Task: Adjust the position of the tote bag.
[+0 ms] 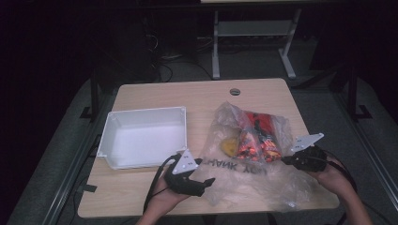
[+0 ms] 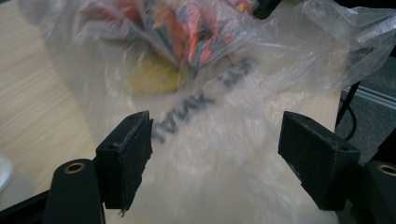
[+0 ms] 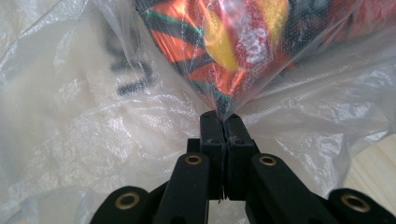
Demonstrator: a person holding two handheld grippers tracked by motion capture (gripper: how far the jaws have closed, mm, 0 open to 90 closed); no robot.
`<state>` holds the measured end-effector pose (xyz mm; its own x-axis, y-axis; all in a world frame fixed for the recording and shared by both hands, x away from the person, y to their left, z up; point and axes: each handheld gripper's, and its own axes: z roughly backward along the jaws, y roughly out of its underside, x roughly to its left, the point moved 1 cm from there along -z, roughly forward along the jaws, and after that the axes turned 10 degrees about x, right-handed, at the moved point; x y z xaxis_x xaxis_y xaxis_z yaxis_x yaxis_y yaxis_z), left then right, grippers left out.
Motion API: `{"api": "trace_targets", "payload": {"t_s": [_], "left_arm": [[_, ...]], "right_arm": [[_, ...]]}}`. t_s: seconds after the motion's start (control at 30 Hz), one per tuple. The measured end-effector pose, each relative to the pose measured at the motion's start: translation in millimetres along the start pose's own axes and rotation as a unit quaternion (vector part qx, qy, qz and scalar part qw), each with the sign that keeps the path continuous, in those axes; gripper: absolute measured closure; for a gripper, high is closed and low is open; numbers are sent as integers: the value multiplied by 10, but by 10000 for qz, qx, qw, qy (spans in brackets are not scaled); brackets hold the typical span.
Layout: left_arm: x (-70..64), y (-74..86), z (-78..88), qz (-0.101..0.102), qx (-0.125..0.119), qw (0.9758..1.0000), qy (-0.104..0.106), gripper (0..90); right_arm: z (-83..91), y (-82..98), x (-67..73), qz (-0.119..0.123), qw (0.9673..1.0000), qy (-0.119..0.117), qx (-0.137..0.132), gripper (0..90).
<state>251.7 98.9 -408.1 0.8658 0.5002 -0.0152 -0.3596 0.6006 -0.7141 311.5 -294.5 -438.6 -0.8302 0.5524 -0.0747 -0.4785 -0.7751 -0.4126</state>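
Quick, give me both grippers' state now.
Left gripper: open, jaws apart over the plastic bag, gripping nothing.
Right gripper: shut on the plastic bag.

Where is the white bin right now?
In the high view the white bin sits on the left half of the table, left of the plastic bag and just beyond the left gripper.
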Motion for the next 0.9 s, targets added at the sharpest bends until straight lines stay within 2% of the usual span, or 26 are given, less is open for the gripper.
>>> {"api": "trace_targets", "payload": {"t_s": [0.1,0.23,0.27,0.33,0.4,0.43,0.47,0.5,0.53,0.57,0.6,0.67,0.73,0.77,0.8,0.87,0.9], "left_arm": [[-47,-122,-150,-136,66,9998,102,255],[-41,-238,-404,-237,246,9993,165,257],[-11,-281,-530,-232,341,9990,164,257],[4,-298,-585,-230,380,9988,192,280],[43,-333,-746,-260,527,9981,171,289],[43,-333,-746,-260,527,9981,171,303],[69,-344,-858,-273,662,9973,166,312],[69,-344,-858,-273,662,9973,166,316],[101,-350,-964,-298,824,9961,132,324],[101,-350,-964,-298,824,9961,132,335],[124,-354,-1057,-269,960,9949,113,351],[131,-354,-1098,-294,1000,9945,123,378],[128,-355,-1143,-316,1083,9935,125,481],[125,-356,-1156,-329,1111,9932,125,481],[120,-357,-1174,-410,1152,9924,143,564],[114,-355,-1185,-427,1190,9919,124,656],[113,-356,-1188,-465,1218,9914,126,656]], "right_arm": [[12,41,7,-27,10000,-5,-52,878],[12,107,-2,-109,9998,-44,-178,874],[9,126,2,-133,9998,-33,-175,871],[7,135,2,-134,9997,-35,-189,870],[1,153,7,-150,9997,-14,-208,868],[1,153,7,-150,9997,-14,-208,868],[-5,162,-1,-149,9996,-17,-230,865],[-5,162,-1,-149,9996,-17,-230,865],[-12,168,-16,-172,9996,-14,-242,864],[-12,168,-16,-172,9996,-14,-242,864],[-25,170,-29,-201,9994,-30,-273,862],[-30,168,-33,-216,9994,-38,-276,862],[-47,159,-34,-200,9994,-41,-284,861],[-47,159,-34,-200,9994,-41,-284,861],[-55,156,-34,-200,9994,-53,-293,860],[-70,151,-38,-190,9993,-92,-314,859],[-70,151,-38,-190,9993,-92,-314,859]]}}
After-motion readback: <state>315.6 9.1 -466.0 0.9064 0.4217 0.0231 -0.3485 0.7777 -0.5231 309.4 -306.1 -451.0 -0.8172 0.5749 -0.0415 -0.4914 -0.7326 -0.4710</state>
